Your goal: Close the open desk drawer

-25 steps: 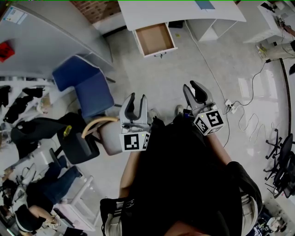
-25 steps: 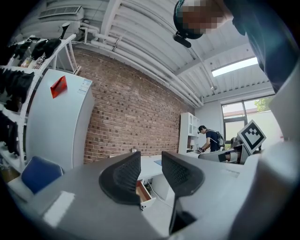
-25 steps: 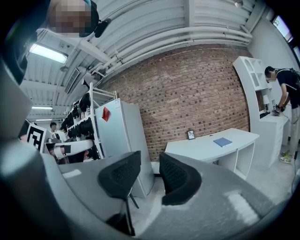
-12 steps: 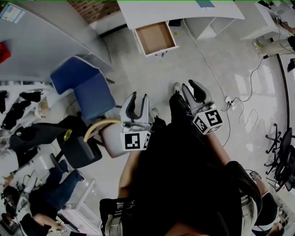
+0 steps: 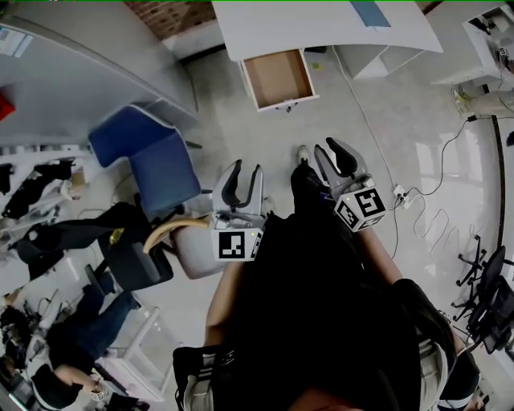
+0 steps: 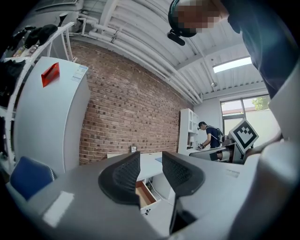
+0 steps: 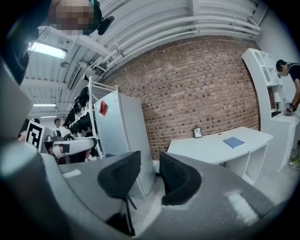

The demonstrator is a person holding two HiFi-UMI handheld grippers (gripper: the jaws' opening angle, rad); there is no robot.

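The open drawer [image 5: 277, 78], with a brown empty inside, sticks out from under the white desk [image 5: 321, 24] at the top of the head view. Both grippers hang in the air well short of it, over the grey floor. My left gripper [image 5: 238, 186] is open, its jaws opening a little with nothing between them; in its own view the drawer [image 6: 143, 194] shows far off through the gap of the left gripper [image 6: 150, 176]. My right gripper [image 5: 337, 160] is open and empty too; the right gripper [image 7: 150, 176] faces the desk [image 7: 220, 147] and a brick wall.
A blue chair [image 5: 152, 156] and a black office chair [image 5: 128, 253] stand left of me. A white cabinet [image 5: 64, 72] fills the upper left. Cables [image 5: 418, 193] trail on the floor at right. A blue book [image 7: 233, 142] lies on the desk. A person [image 6: 207, 133] works far off.
The desk and drawer have slid down and to the right in the head view as I moved toward them. Both grippers went forward with me, both empty.
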